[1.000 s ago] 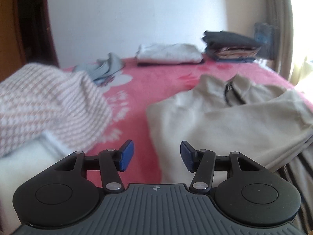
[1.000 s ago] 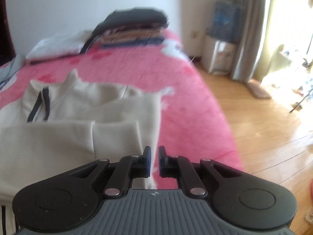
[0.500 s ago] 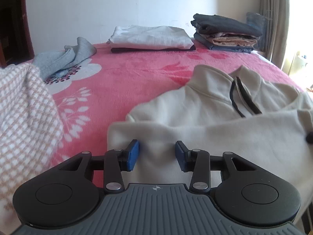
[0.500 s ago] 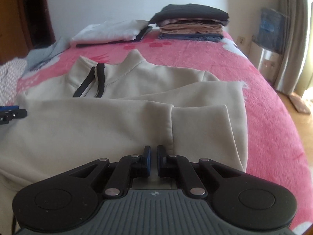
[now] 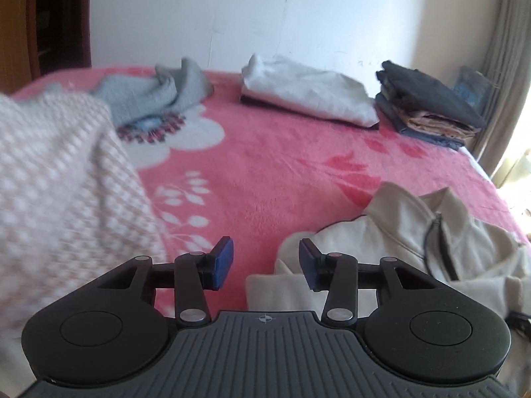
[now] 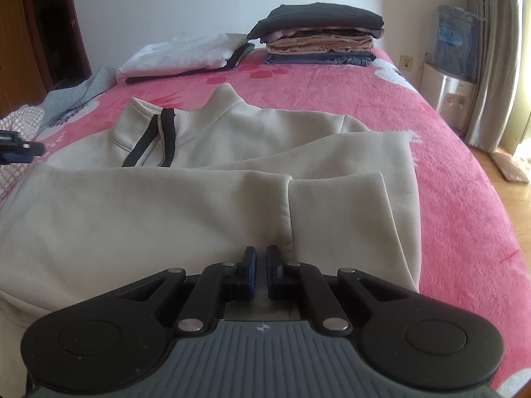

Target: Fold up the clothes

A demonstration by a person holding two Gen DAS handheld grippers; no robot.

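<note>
Pink bed (image 6: 431, 139) is carrying two folded stacks (image 6: 318, 36) far; beige sweatshirt (image 6: 166, 212) is lying near, half-folded, final folds pending. Checked garment (image 5: 59, 179) left is waiting. Left gripper (image 5: 264, 262) is hovering part-open, empty; right gripper (image 6: 260, 272) is pinching nearly shut at the sweatshirt's near edge, grip unclear.

Beige sweatshirt (image 6: 205, 205) laid flat on pink floral blanket (image 6: 448, 172), collar stood up, dark-edged half zip left open. One sleeve is folded across the body, its cuff toward the right edge. White folded garment (image 6: 186, 54) and a dark-topped folded stack (image 6: 322, 33) are set side by side at the far end.
</note>
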